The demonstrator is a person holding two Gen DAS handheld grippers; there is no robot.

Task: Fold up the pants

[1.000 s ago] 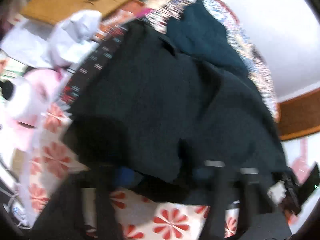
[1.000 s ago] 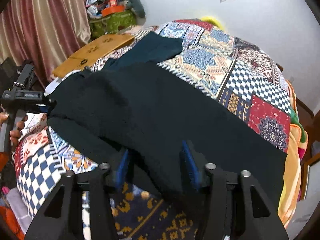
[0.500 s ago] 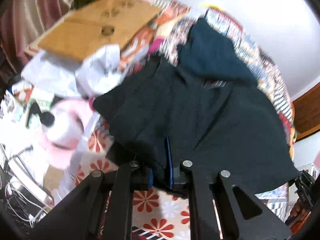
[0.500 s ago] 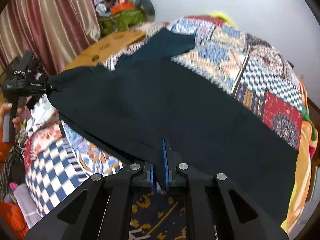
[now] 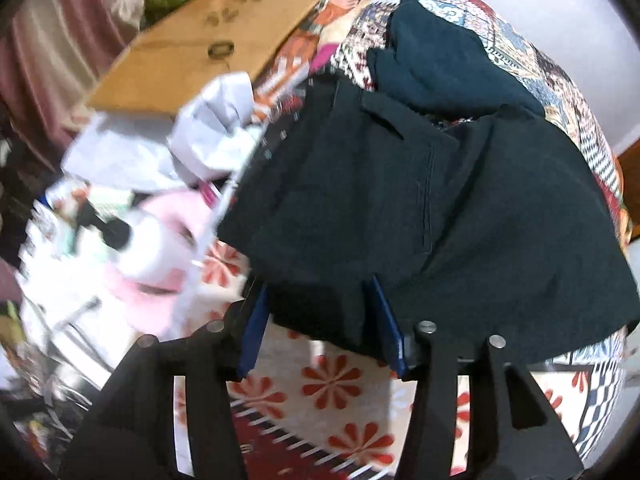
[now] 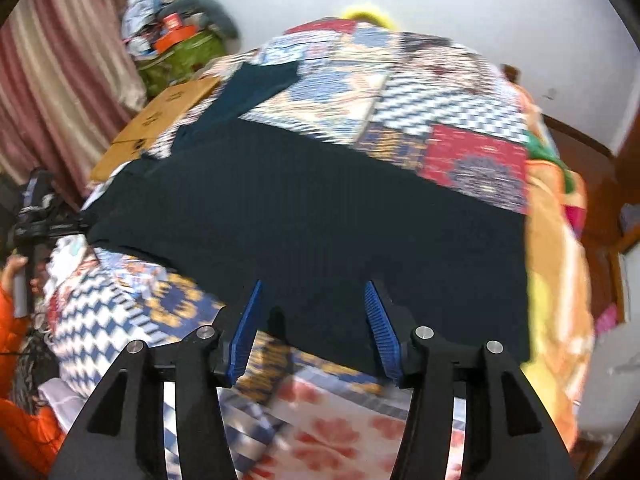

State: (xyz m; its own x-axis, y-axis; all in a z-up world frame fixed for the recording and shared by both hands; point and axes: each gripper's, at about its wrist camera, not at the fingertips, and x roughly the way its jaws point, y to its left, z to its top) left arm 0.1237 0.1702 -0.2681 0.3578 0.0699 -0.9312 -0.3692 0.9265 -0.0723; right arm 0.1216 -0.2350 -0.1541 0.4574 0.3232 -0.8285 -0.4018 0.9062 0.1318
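Pants [image 6: 304, 216] lie spread across the patchwork bed [image 6: 472, 160], dark cloth running from the far left toward the right, with a second dark garment [image 5: 440, 64] beyond them at the far end. Both pairs of jaws have just been opening: half a second ago each was pinched tight on the near edge, and now the left gripper [image 5: 320, 324] stands about half open with the hem loose between its blue pads (not pressed), and the right gripper [image 6: 316, 320] likewise, its pads clear of the cloth edge. That reads as a release, so this fold looks laid down. Compared with before, the right-hand view has shifted sideways along the pants.
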